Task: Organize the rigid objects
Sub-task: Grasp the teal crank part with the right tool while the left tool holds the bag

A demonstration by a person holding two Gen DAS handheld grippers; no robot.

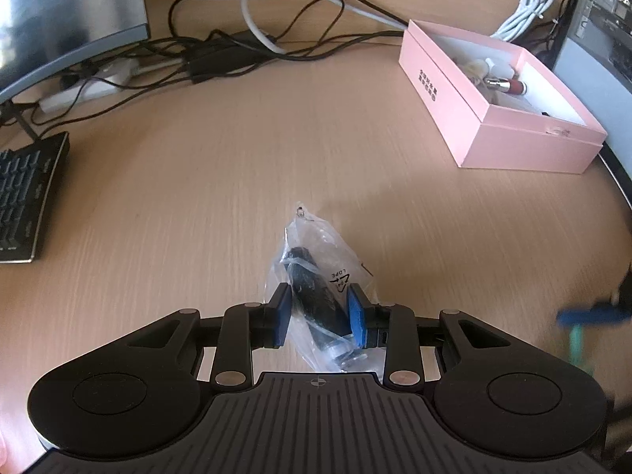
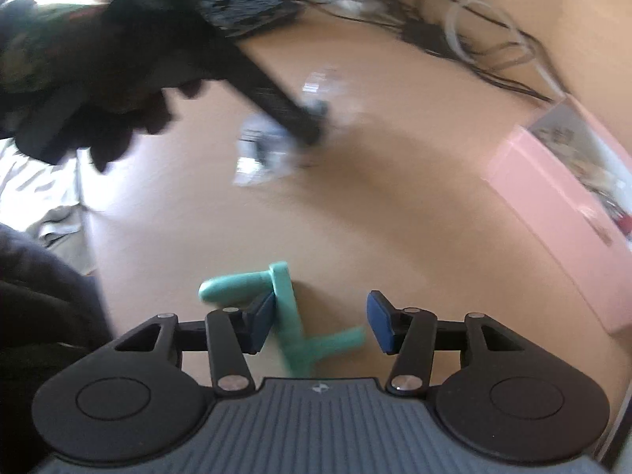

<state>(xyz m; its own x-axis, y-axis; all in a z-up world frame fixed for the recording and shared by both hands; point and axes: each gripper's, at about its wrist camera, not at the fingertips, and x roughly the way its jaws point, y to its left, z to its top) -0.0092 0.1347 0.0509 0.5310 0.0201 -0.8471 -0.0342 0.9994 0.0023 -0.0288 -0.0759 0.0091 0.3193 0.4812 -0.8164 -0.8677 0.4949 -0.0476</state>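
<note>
My left gripper (image 1: 318, 314) is shut on a clear plastic bag holding a black cylindrical part (image 1: 314, 296), over the wooden desk (image 1: 197, 181). The bag also shows blurred in the right wrist view (image 2: 276, 146), with the left gripper's fingers (image 2: 304, 118) on it. My right gripper (image 2: 322, 322) is open, its jaws standing on either side of a teal plastic piece (image 2: 292, 316) that lies on the desk; the left pad is close to it. An open pink box (image 1: 501, 98) holding small items stands at the far right; it also shows in the right wrist view (image 2: 561, 205).
A tangle of black and white cables (image 1: 252, 39) and a power strip (image 1: 79, 91) lie along the back. A monitor (image 1: 59, 19) and a keyboard (image 1: 23, 197) stand at the left. A computer case (image 1: 604, 12) stands behind the box. The desk edge (image 2: 89, 217) is at the left.
</note>
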